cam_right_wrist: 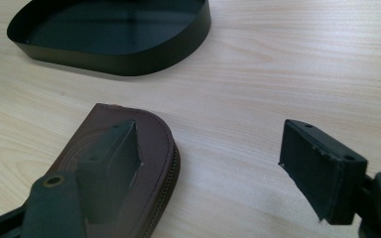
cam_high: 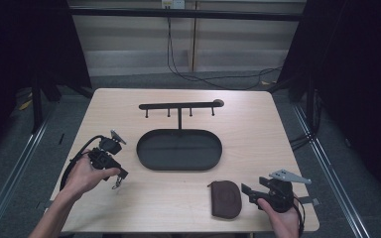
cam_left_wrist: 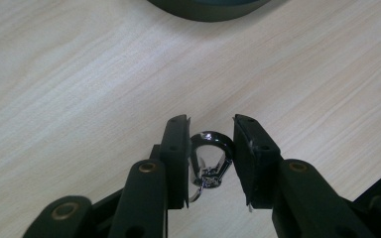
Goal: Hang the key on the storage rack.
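Note:
A silver key clip (cam_left_wrist: 209, 156) with a small ring hangs between the jaws of my left gripper (cam_left_wrist: 211, 144), which is shut on it just above the wooden table. In the high view the left gripper (cam_high: 120, 174) is at the table's left, and the key clip (cam_high: 116, 184) dangles under its tip. A brown zipped pouch (cam_high: 224, 198) lies near the front edge. My right gripper (cam_high: 248, 191) is open just right of it. Its left jaw hangs over the pouch (cam_right_wrist: 144, 134) and its right jaw over bare wood, with nothing between them.
A black oval tray (cam_high: 178, 131) sits mid-table, and a black rack with several hooks (cam_high: 179, 105) rises behind it. The tray's wall (cam_right_wrist: 129, 62) lies beyond the pouch. Bare wood (cam_high: 258, 129) spreads to the right of the tray.

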The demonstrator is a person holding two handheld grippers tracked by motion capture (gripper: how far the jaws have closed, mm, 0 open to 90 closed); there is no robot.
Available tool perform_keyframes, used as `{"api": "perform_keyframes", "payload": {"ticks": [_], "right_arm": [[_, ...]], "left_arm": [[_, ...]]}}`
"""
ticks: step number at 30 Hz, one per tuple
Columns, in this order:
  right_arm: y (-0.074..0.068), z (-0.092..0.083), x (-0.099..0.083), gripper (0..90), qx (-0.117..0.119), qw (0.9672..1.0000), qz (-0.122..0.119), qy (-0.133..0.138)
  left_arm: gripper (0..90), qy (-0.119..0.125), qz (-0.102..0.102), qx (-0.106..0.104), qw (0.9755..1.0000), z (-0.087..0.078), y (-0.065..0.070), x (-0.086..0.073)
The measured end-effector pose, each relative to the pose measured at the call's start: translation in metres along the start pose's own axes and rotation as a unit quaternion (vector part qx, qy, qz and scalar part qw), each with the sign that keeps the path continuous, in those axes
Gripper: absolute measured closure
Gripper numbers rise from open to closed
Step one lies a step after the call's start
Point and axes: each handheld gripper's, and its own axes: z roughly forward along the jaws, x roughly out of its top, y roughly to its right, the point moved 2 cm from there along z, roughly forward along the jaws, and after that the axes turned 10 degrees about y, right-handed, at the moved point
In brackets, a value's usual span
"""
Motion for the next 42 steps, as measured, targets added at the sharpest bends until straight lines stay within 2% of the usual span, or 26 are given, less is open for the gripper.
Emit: {"api": "perform_keyframes", "payload": {"ticks": [4, 18, 26, 42], "right_arm": [[0.0, 0.0, 0.0, 22.9, 0.0, 1.0, 0.0, 0.0], [0.0, 0.0, 0.0, 23.0, 0.0, 1.0, 0.001, 0.001], [0.0, 0.0, 0.0, 23.0, -0.001, 1.0, 0.001, 0.0], [0.0, 0.0, 0.0, 23.0, 0.0, 1.0, 0.0, -0.001]], "left_arm": [[68.4, 0.004, 0.0, -0.002, 1.0, -0.006, 0.0, 0.002], [68.4, -0.015, -0.002, 0.001, 0.9999, -0.023, 0.0, 0.009], [68.4, -0.015, -0.005, 0.012, 0.9998, -0.037, 0.0, 0.018], [68.4, -0.019, 0.003, 0.016, 0.9997, -0.05, 0.006, 0.041]]}}
